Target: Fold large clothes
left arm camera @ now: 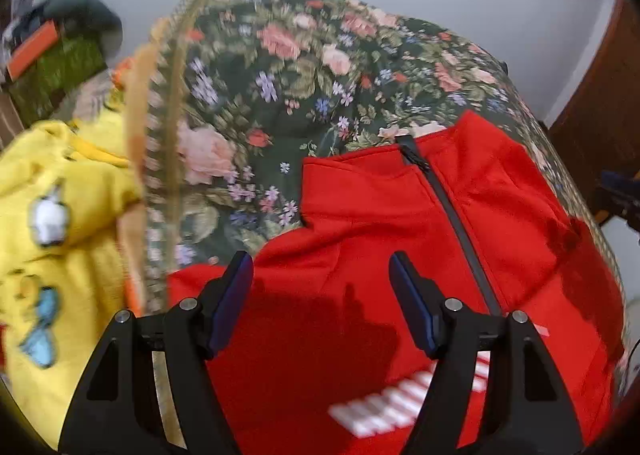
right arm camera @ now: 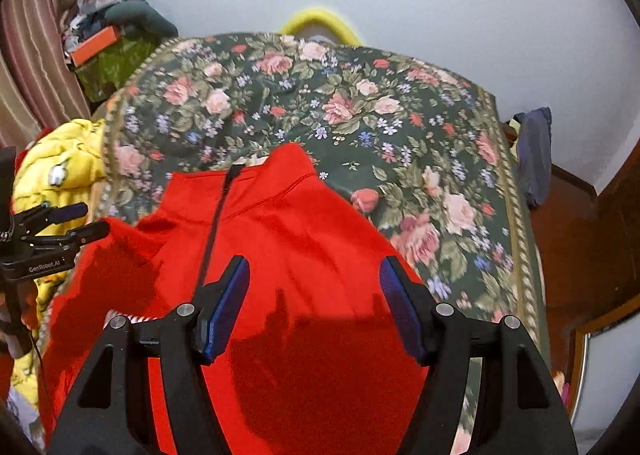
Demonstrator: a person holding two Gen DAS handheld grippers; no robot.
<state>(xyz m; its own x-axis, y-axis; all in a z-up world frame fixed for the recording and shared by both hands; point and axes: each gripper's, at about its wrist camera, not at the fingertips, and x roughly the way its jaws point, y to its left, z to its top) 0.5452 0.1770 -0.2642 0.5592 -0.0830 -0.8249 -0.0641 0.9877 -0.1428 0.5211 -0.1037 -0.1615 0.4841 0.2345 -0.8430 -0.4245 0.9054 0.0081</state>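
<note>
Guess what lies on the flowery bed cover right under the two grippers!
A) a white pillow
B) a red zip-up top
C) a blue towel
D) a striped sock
B: the red zip-up top with its dark zipper is spread on the flowery bed cover, below both grippers' open, empty jaws.
</note>
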